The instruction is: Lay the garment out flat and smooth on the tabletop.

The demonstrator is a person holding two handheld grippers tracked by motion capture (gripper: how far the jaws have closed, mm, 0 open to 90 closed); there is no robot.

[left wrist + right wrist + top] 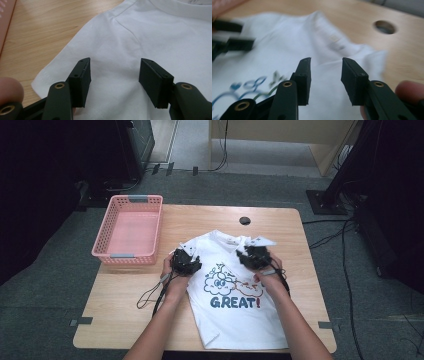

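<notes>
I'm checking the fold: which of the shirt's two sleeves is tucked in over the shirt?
The sleeve by the right gripper lies folded over the T-shirt; the other sleeve lies spread flat.

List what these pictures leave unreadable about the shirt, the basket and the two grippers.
- White T-shirt: its shoulders, high view, lie under the left gripper and right gripper.
- Collar label: right gripper view, blurred.
- Shirt hem: high view, partly hidden behind the forearms.
- Pink basket: left gripper view cuts it off at the frame's left edge.
- Jaw gaps: too small in the high view.
</notes>
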